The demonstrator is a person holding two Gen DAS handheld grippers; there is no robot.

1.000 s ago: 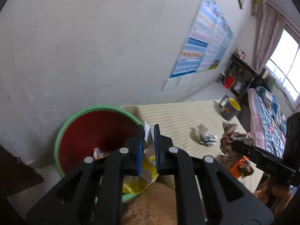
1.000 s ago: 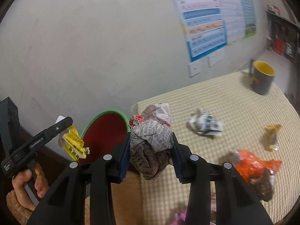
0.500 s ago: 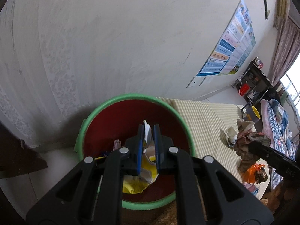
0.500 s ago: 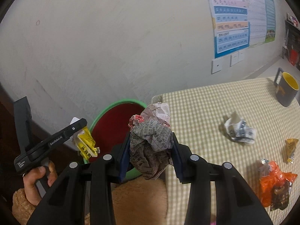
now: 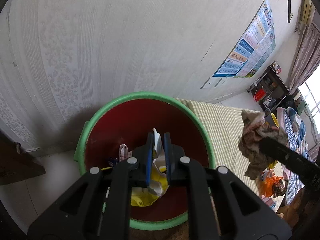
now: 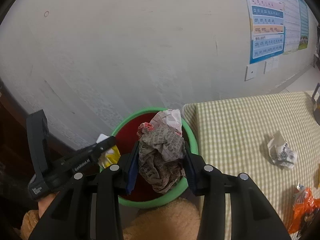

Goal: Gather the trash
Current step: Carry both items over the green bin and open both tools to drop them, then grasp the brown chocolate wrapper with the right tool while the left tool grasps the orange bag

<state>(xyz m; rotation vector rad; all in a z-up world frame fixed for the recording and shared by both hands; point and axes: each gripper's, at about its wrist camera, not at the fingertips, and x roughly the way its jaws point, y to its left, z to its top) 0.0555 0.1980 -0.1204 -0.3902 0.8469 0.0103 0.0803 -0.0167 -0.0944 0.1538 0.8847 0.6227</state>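
Soft daylight, fisheye-warped edges, dark vignette corners

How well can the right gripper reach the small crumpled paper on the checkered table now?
Probably not yet. The right gripper is shut on a newspaper ball over the green bin, so it has no free grasp. The small crumpled paper itself lies uncovered on the table.

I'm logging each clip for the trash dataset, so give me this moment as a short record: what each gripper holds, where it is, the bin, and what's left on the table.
left gripper: shut on yellow-and-white wrapper, above the bin's opening
right gripper: shut on crumpled newspaper ball, above the bin's table-side edge
bin: green rim, red inside, some scraps at the bottom, beside the table
table: checked cloth
left on table: white crumpled paper; orange packet
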